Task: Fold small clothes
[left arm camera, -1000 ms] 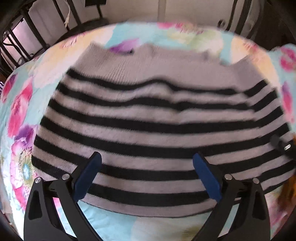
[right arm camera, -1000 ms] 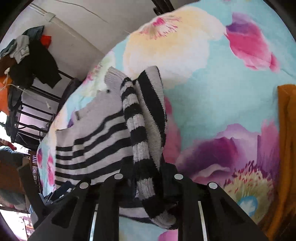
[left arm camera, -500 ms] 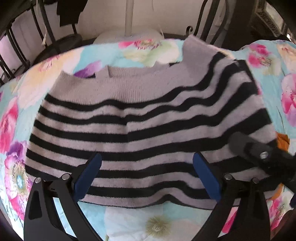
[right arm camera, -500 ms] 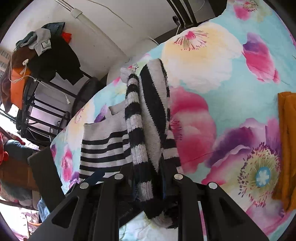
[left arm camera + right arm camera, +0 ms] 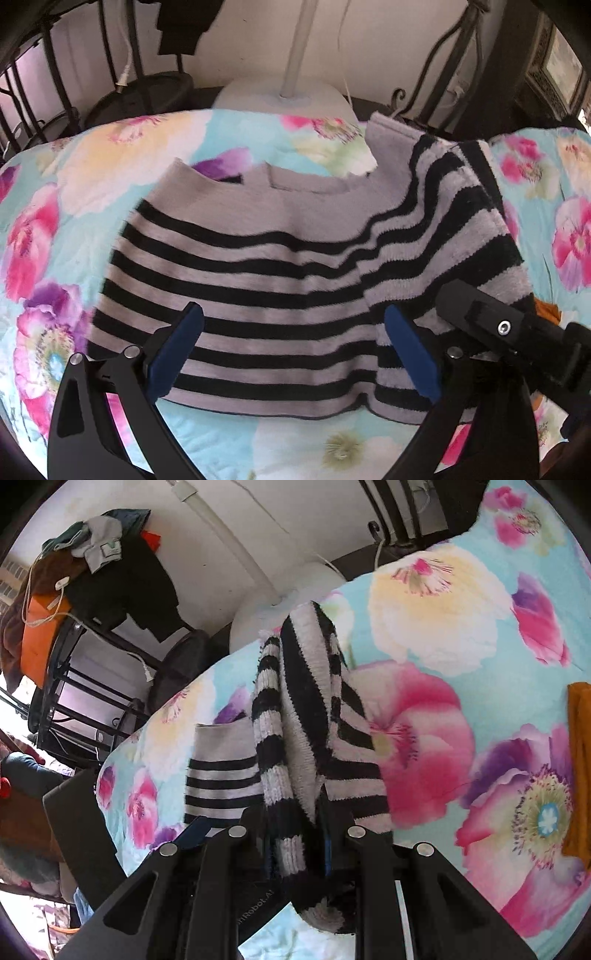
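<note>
A grey sweater with black stripes (image 5: 258, 266) lies flat on the flowered bedspread (image 5: 92, 166). Its right side is lifted and curls inward over the body. My left gripper (image 5: 295, 350) hovers open above the sweater's hem, its blue pads wide apart with nothing between them. In the left wrist view my right gripper (image 5: 454, 302) reaches in from the right at the raised striped part. The right wrist view shows that gripper (image 5: 295, 842) shut on a bunched fold of the sweater (image 5: 291, 720), which hangs up off the bedspread (image 5: 461, 664).
An orange cloth (image 5: 580, 768) lies on the bed at the right edge. Beyond the bed's far edge stand a white round base with a pole (image 5: 284, 99), a dark metal bed frame (image 5: 443, 74) and a rack heaped with clothes (image 5: 92, 572).
My right gripper has risen and carried the sweater's right side up and inward over the body. My left gripper has lifted away, so more of the bed shows.
</note>
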The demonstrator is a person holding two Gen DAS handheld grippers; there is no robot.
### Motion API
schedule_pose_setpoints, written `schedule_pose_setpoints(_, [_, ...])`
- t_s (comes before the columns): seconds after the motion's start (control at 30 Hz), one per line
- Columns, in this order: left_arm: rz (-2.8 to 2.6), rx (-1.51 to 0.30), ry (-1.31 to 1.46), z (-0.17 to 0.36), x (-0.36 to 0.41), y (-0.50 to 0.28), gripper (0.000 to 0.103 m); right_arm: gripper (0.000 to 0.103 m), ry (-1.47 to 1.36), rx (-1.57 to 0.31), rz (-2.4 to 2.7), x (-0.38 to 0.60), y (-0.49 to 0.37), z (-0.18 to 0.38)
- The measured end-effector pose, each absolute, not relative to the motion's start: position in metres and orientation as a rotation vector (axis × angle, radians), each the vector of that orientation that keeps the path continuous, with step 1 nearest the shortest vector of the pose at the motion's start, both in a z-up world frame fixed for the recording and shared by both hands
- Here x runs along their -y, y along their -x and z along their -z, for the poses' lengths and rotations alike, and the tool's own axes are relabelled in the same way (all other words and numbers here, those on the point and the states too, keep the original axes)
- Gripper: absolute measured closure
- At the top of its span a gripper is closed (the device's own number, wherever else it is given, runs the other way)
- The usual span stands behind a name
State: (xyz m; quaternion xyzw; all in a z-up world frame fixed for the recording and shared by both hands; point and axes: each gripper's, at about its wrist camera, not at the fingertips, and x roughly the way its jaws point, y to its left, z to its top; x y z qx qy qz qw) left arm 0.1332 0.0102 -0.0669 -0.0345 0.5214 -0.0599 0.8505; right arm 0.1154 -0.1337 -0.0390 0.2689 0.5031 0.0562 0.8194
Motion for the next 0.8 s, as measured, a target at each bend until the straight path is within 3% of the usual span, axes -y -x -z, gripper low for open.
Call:
schedule_pose_setpoints(0.53, [0.028,-1.044,0.147,0.042,-0.104,-0.127,0.013,0.083,-0.480,-1.053,-0.184,0.037,-0.126,0.014])
schedule_pose_setpoints(0.8, [-0.090,-1.074,0.111,0.059,-0.154,-0.124,0.014,0.083,-0.386,-1.091,-0.230,-0.026,-0.135,0.036])
